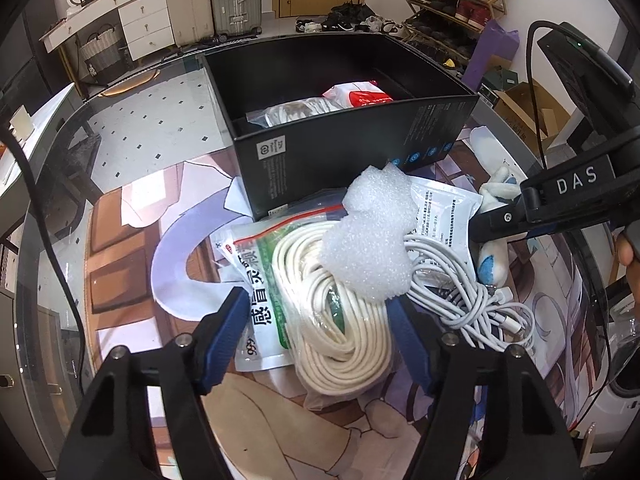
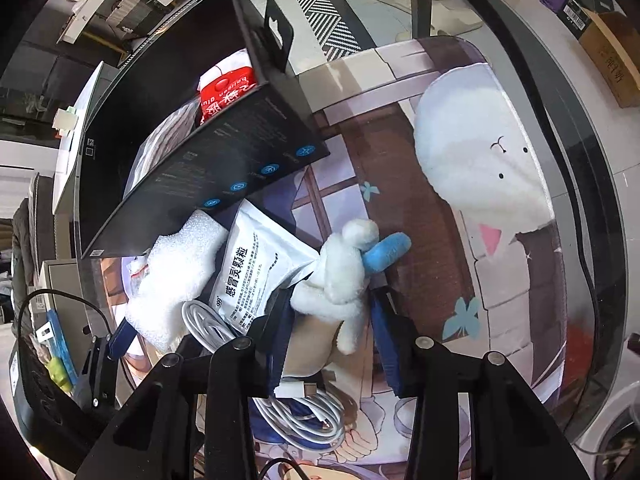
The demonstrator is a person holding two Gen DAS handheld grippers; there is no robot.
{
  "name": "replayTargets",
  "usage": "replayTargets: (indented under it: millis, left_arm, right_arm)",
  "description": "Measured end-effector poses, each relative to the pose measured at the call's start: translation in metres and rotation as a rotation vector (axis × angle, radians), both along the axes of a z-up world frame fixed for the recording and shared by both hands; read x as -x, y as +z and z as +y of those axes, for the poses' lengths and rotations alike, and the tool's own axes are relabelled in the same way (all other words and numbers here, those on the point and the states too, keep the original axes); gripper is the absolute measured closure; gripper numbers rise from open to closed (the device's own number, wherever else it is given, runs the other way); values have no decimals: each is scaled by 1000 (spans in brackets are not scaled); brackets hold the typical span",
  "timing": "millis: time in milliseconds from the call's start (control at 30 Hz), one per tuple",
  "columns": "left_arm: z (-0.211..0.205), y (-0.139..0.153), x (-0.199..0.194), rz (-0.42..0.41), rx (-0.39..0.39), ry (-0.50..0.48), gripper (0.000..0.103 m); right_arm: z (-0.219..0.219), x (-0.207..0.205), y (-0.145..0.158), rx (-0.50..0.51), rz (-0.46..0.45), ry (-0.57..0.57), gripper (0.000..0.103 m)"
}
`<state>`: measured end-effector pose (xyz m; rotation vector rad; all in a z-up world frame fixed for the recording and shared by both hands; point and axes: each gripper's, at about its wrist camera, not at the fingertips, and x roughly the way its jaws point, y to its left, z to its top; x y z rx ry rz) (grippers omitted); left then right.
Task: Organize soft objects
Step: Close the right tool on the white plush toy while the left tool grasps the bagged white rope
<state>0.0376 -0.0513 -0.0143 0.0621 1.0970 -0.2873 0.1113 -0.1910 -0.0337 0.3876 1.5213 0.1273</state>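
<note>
**Plush toy about to be picked, box half loaded**

Plush toy, small, white with blue ears and feet (image 2: 340, 276), sits between the blue pads of the right gripper (image 2: 332, 320). Jaws straddle its body but look spread, not clamped; whether the pads touch the fabric I can't tell. Judged step: grasp on the plush, then transfer to the open black cardboard box (image 1: 340, 152), which stands ahead and to the left of that tool.

Left gripper (image 1: 316, 320) is released, jaws wide, hovering over the bagged coil of cream cord (image 1: 340, 320). White foam chunk (image 1: 372, 240) lies on the coil, just ahead of the left fingertips.

Already in the box: a red-and-white soft pack (image 1: 360, 96) and a clear bag (image 1: 288, 114).

Next move, as I read it: close on the plush, lift straight up, clear the box wall, drop in.

In the way:
- White medicine sachet with black print (image 2: 256, 280) touches the plush's left side and may drag along.
- Tangle of thin white charging cable (image 2: 304, 416) lies under the right tool; snag risk.
- Green-and-white sachet (image 1: 260, 308) lies partly under the coil bag.

All sits on the printed desk mat (image 1: 132, 264).
</note>
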Motion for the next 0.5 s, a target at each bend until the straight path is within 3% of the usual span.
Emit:
replayTargets:
  millis: [100, 333, 500]
  left_arm:
    - [1, 0, -1, 8, -6, 4, 41]
    - [11, 4, 2, 28, 0, 1, 63]
    - [20, 9, 4, 33, 20, 13, 73]
  right_arm:
    - [-1, 0, -1, -16, 7, 0, 72]
    - [-17, 6, -6, -28, 18, 18, 73]
    - [-24, 9, -3, -17, 23, 75, 73]
